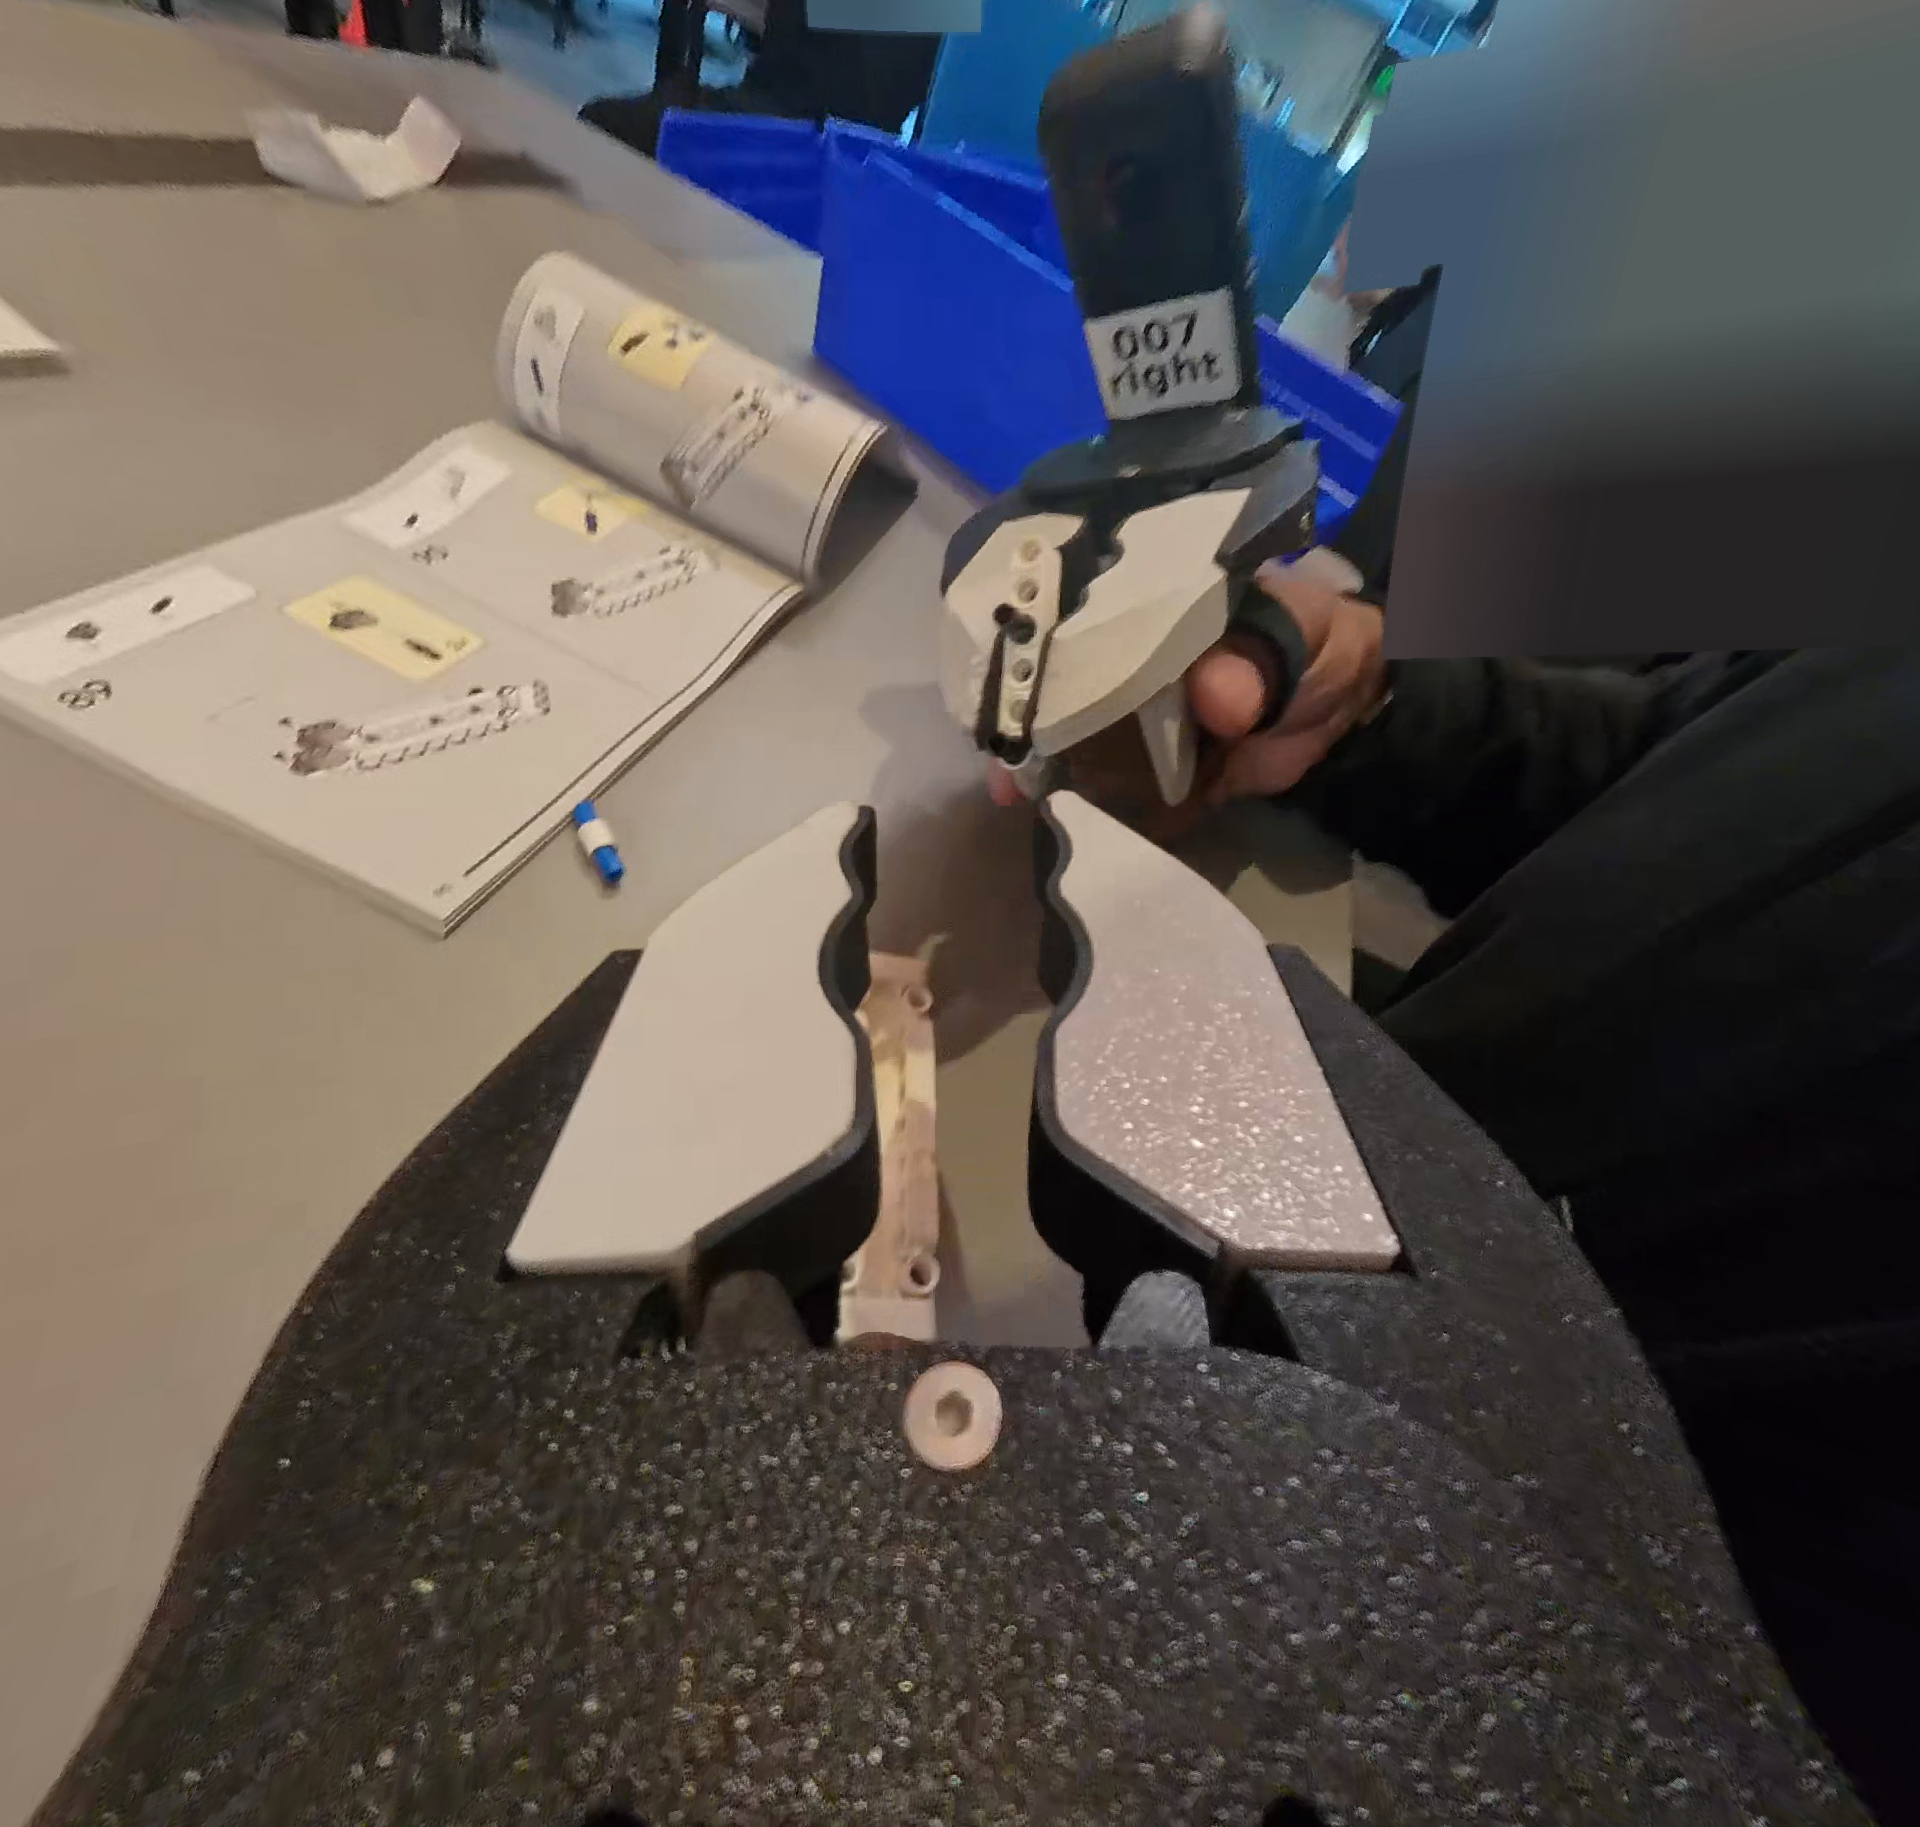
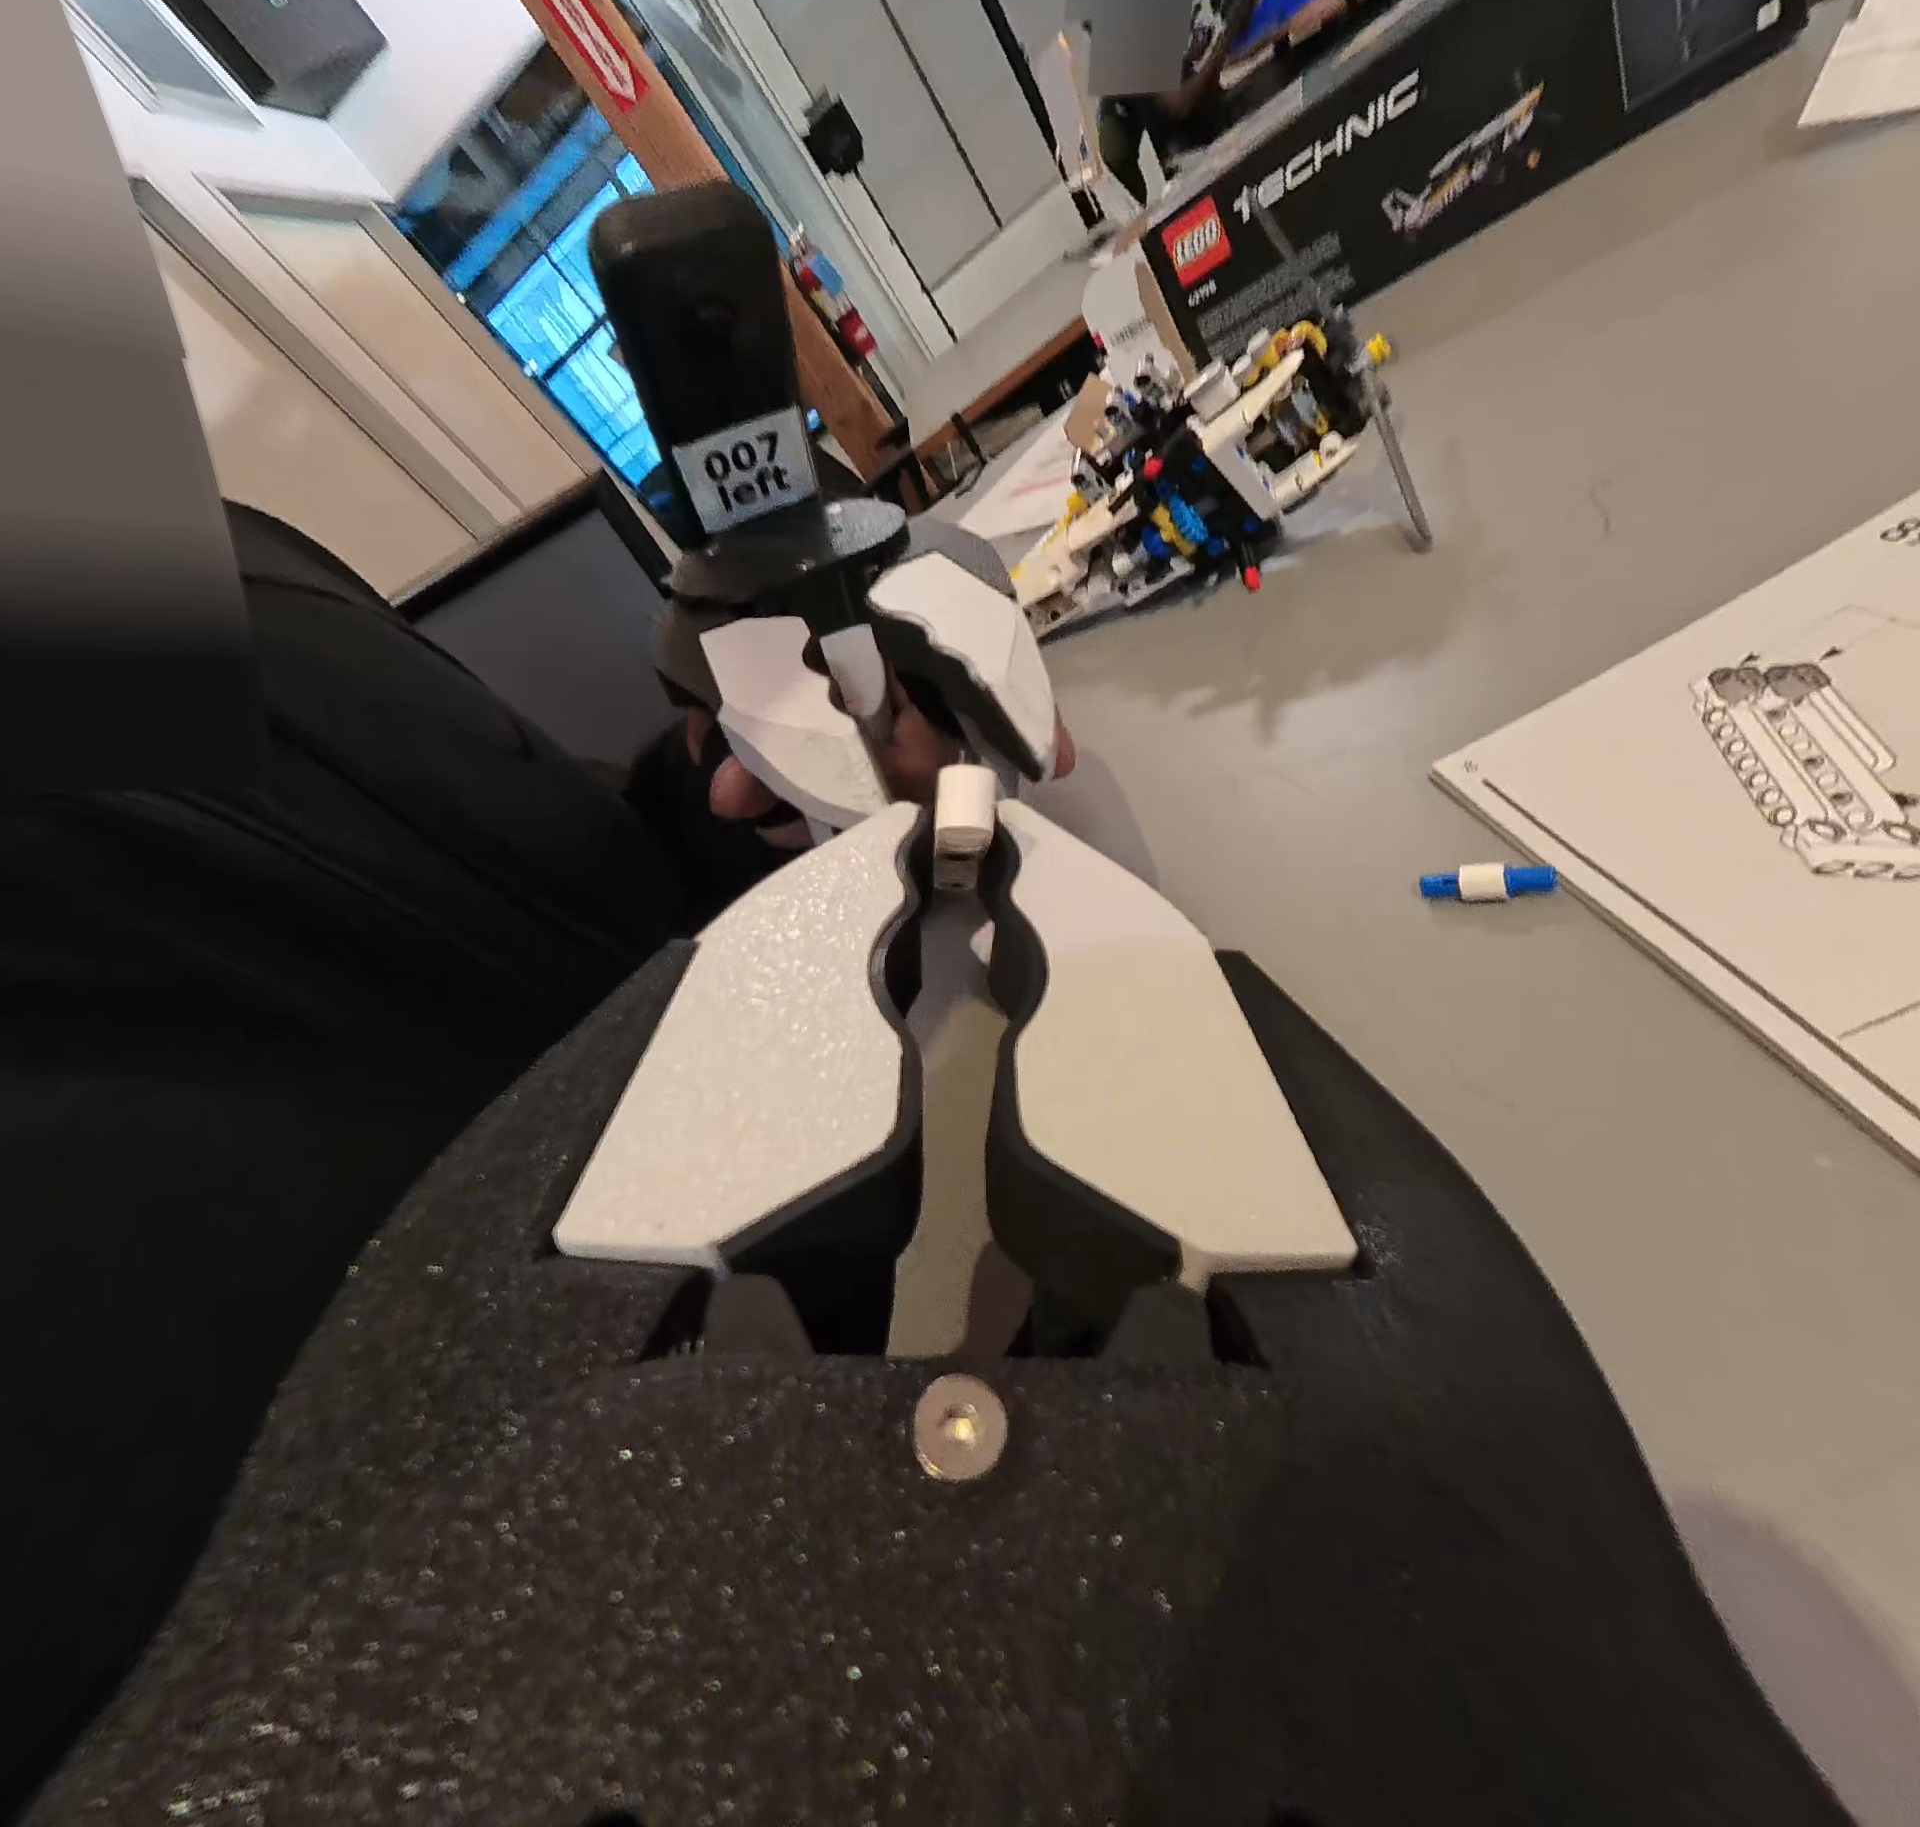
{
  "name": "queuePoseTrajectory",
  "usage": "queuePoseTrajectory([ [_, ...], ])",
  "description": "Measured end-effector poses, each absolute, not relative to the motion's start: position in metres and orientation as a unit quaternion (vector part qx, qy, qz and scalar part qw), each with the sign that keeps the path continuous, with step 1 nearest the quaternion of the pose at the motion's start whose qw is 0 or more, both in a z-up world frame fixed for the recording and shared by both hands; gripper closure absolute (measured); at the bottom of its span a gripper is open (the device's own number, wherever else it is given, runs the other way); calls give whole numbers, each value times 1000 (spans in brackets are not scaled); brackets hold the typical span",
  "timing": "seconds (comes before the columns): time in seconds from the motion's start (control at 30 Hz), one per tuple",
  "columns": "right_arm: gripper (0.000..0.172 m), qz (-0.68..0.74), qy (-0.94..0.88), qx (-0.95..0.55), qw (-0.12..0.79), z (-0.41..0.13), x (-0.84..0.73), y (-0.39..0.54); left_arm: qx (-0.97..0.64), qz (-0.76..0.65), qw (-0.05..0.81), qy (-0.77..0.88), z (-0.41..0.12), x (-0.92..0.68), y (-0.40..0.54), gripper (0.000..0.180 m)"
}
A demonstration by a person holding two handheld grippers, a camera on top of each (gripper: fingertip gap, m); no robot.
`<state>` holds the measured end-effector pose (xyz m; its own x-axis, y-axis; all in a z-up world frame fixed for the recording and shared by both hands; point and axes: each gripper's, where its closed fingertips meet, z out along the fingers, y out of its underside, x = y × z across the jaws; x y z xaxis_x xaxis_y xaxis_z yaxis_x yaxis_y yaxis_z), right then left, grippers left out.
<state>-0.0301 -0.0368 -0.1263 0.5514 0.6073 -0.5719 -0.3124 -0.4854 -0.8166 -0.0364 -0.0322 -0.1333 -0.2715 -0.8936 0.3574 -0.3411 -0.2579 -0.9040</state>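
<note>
Instruction booklet (image 1: 416, 655) was laid open on the grey table (image 1: 156, 1102), a blue-and-white pin (image 2: 1488, 882) beside it. A white perforated beam (image 1: 1023, 634) was clamped upright in the right gripper (image 2: 961, 827). The left gripper (image 1: 956, 821) was spread open nearby.

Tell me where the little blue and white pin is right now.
The blue and white pin lies loose on the grey table, just off the near corner of the open instruction booklet; neither gripper touches it, and the right wrist view shows it to the right.
</note>
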Motion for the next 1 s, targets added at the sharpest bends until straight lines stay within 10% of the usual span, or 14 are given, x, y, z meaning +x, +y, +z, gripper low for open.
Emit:
queuePoseTrajectory([
  [0.7,164,519,-36,-630,577,-91,-41,-22,-496,-724,219,426,-95,-39,-29,167],
  [1.0,164,153,-144,-769,604,-130,-27,-2,-577,-649,207,450,-109,-30,-19,156],
])
